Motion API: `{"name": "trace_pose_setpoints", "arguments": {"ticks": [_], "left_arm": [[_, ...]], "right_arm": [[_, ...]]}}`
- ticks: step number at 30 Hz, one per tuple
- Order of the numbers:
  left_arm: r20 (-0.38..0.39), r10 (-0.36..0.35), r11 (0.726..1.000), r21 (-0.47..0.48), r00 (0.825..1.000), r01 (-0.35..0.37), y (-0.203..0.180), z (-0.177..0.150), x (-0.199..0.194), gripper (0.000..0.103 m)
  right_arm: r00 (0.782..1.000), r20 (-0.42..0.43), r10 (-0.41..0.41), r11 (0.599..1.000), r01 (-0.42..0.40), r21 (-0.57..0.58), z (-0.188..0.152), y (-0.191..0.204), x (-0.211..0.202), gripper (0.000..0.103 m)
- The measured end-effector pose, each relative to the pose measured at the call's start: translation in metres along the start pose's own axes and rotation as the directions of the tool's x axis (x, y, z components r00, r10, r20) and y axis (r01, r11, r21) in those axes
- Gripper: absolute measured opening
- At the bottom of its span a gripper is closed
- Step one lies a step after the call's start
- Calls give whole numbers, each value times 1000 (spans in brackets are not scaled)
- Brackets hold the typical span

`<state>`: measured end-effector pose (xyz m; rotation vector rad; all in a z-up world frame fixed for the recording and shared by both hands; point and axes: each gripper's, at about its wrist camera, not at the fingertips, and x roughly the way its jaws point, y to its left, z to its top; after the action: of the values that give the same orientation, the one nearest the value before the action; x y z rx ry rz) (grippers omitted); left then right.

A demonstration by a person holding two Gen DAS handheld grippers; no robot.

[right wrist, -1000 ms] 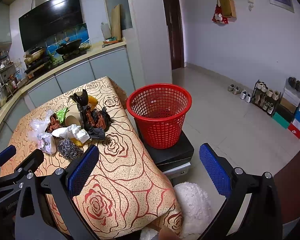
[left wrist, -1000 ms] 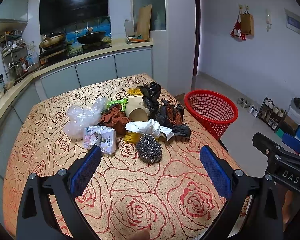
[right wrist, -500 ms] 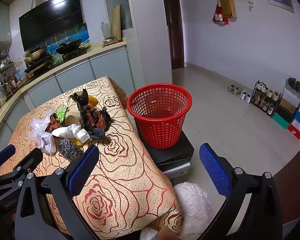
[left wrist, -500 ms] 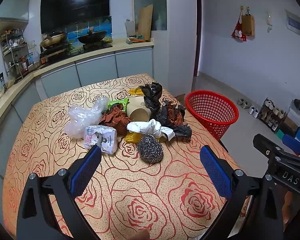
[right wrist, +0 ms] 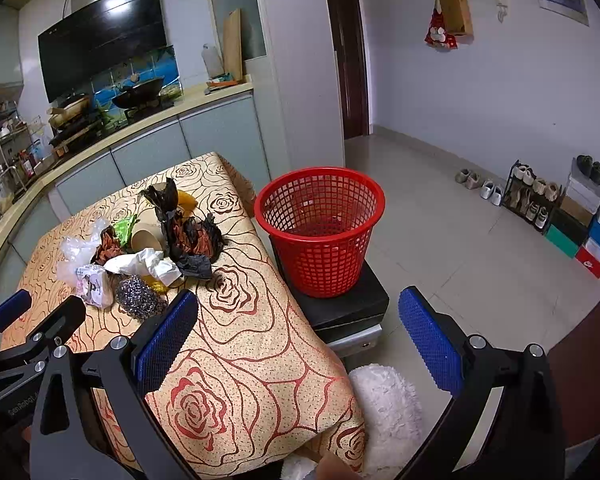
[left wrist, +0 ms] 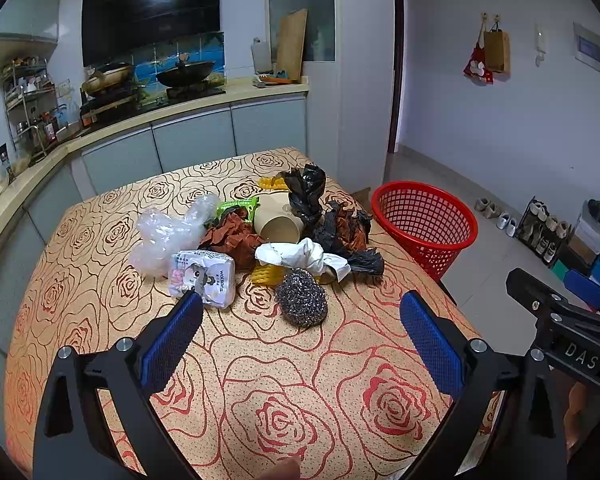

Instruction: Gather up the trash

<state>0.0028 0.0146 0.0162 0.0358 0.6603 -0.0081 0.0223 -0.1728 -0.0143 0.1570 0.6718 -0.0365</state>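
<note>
Trash (left wrist: 268, 240) sits heaped on the counter (left wrist: 260, 380) just ahead of the left tool (left wrist: 300, 332): one wiry steel scourer (left wrist: 301, 297) nearest its fingers, one crumpled white paper (left wrist: 300, 254), one clear crinkly bag (left wrist: 168, 236), one printed tissue pack (left wrist: 203, 278), one tan paper cup (left wrist: 278, 222) on its side, and black and rust-brown crushed wrappers behind. Ahead and right of that tool stands one red plastic lattice basket (right wrist: 320, 228), round and tapered, on a black stool (right wrist: 348, 304) beside the counter. Both the left tool and the right tool (right wrist: 298, 344) are spread wide, blue ribbed pads holding nothing.
</note>
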Motion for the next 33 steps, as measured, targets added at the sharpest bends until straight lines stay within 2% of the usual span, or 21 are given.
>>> {"name": "trace_pose_setpoints", "arguments": {"ticks": [33], "left_arm": [[-2, 2, 1000, -10, 1000, -2, 3, -2, 1, 95]], "right_arm": [[1000, -6, -1, 1000, 0, -4, -1, 2, 2, 98]]}}
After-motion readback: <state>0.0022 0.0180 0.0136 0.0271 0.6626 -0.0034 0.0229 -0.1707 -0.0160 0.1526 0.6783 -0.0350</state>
